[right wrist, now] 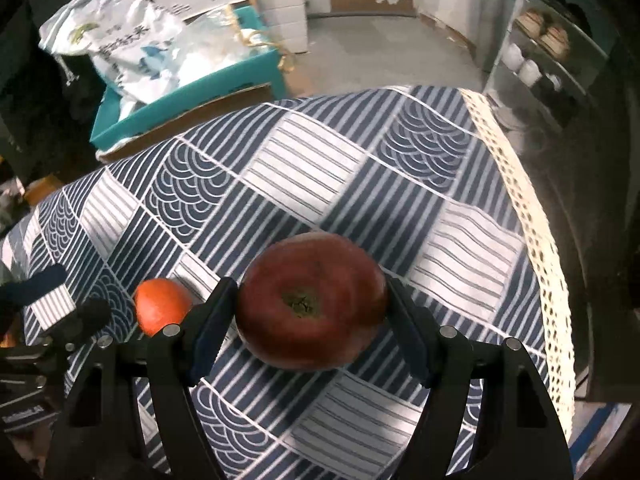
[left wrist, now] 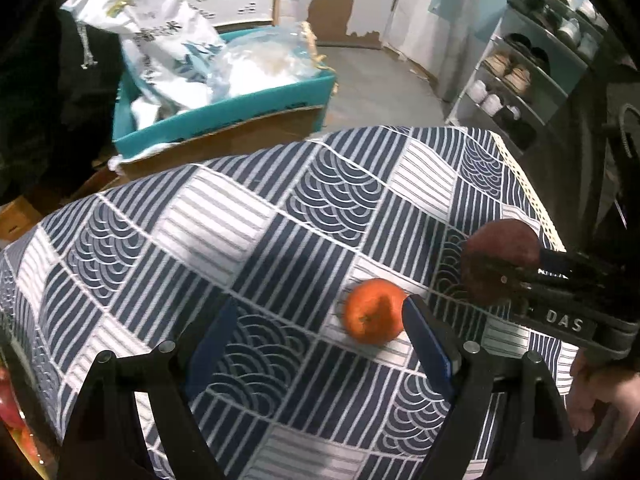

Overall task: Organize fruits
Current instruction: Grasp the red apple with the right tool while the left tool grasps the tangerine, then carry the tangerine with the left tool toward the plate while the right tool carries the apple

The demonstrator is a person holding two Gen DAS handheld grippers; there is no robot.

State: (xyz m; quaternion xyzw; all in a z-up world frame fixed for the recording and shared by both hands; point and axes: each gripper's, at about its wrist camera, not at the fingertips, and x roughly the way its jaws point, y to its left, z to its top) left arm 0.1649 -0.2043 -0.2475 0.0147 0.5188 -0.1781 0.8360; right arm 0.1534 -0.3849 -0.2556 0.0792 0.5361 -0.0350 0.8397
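A dark red apple [right wrist: 312, 300] sits low over the blue-and-white patterned tablecloth [right wrist: 320, 168], and both blue pads of my right gripper [right wrist: 311, 284] press its sides. In the left wrist view the same apple [left wrist: 500, 252] shows at the right, in my right gripper [left wrist: 496, 276]. An orange [left wrist: 374, 312] rests on the tablecloth [left wrist: 200, 220], just inside the right finger of my left gripper [left wrist: 320, 304], whose jaws stand wide with neither pad on it. From the right wrist view, the orange [right wrist: 160, 308] lies left of the apple, with my left gripper [right wrist: 60, 300] beside it.
A teal box [left wrist: 224, 116] of white bags stands beyond the table's far edge. A shoe rack [left wrist: 520, 80] is at the right. The cloth's lace trim [right wrist: 520, 200] marks the right table edge. Something red [left wrist: 8, 400] shows at the lower left. A hand [left wrist: 592, 392] holds the right gripper.
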